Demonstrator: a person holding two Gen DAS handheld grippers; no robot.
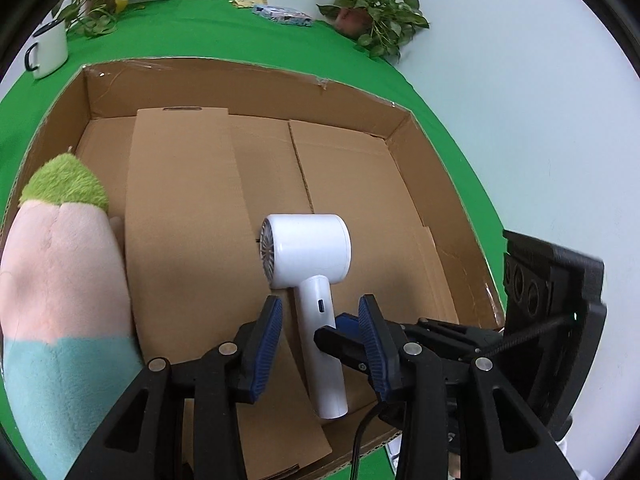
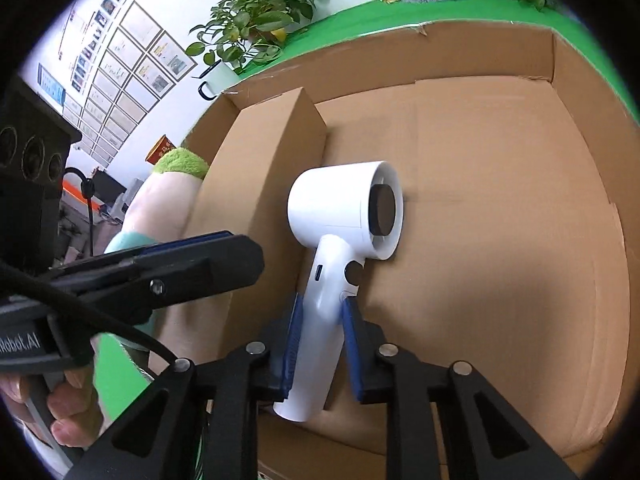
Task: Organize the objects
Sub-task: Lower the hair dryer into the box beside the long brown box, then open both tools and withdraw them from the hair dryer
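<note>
Hair dryer point(image 1: 308, 256) lies in the cardboard box point(image 1: 436, 184), plush toy point(image 1: 60, 280) at its left wall, mug point(image 1: 48, 50) and potted plants point(image 1: 376, 12) on the table behind.

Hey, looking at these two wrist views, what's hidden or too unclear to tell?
- Plush toy: left wrist view, its lower part is cut off by the picture edge.
- Hair dryer handle: right wrist view, its sides are covered by the right hand-held gripper.
- Wall posters: right wrist view, too small to read.
- Mug: left wrist view, its inside is hidden by its own wall.
</note>
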